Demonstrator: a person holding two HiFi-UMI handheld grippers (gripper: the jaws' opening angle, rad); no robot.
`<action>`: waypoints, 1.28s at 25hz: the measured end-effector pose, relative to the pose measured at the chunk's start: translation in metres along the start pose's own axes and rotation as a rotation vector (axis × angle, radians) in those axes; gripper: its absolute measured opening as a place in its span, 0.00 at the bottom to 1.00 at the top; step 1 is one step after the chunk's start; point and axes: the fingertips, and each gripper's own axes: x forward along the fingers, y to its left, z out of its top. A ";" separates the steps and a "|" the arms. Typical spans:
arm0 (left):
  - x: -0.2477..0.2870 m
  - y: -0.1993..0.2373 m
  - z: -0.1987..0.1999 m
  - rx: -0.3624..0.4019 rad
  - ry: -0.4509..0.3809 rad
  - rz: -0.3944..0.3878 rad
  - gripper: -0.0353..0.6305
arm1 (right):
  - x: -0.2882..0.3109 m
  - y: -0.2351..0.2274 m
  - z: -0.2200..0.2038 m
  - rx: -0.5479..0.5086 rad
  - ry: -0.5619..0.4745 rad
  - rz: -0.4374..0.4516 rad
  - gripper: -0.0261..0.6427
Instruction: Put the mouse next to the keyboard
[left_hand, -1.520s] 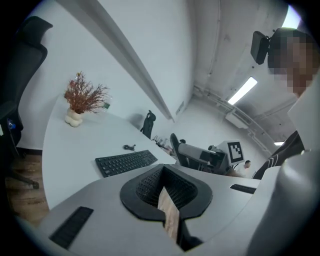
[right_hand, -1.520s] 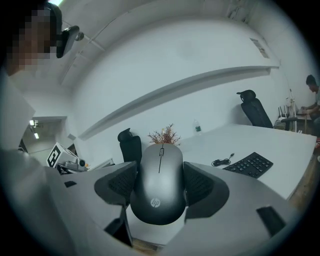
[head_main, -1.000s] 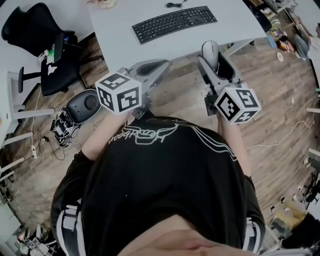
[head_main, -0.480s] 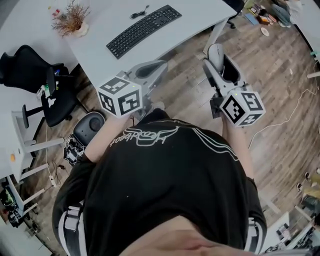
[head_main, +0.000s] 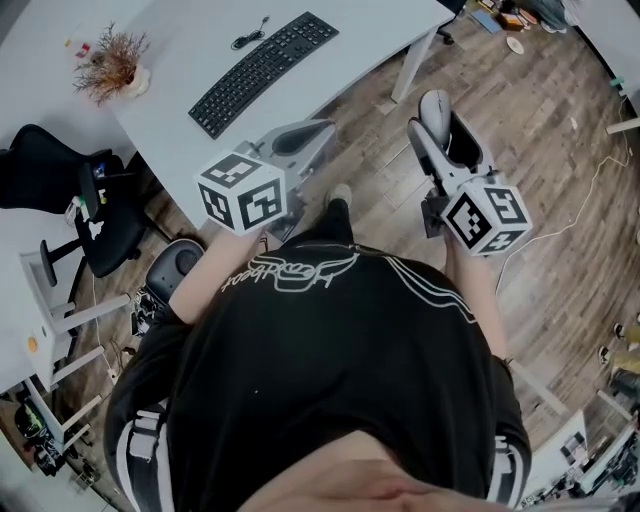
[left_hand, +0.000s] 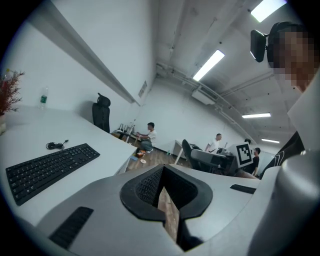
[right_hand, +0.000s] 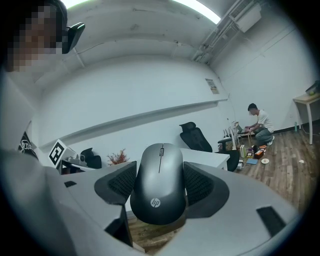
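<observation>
While the right gripper (head_main: 438, 128) has its jaws clamped on the flanks of the mouse (right_hand: 161, 182), which sits level between them with its wheel pointing away, the mouse hangs in the air over the wooden floor, well apart from the keyboard (head_main: 262, 60) lying on the white desk (head_main: 385, 35). The left gripper (left_hand: 165, 202) has its jaws drawn together on nothing, with only a sliver of floor showing between the pads. The step in hand looks like the carry to the desk. To do it well, the person should swing the mouse toward the bare patch of desk just off the keyboard's nearer end and keep it flat, so the smooth shell does not slide in the grip. It should come down until its base rests fully on the surface before the jaws are parted. The approach is best made from the open side, so the jaws do not nudge the keyboard, and the left gripper should stay low and out of the path.
</observation>
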 end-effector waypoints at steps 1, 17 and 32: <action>0.005 0.004 0.001 0.000 0.003 -0.002 0.06 | 0.004 -0.005 -0.001 0.003 0.000 -0.003 0.44; 0.110 0.139 0.063 -0.037 0.057 -0.007 0.06 | 0.156 -0.092 0.016 0.059 0.068 -0.034 0.44; 0.145 0.227 0.092 -0.099 0.053 0.031 0.06 | 0.260 -0.127 0.030 0.013 0.135 -0.005 0.44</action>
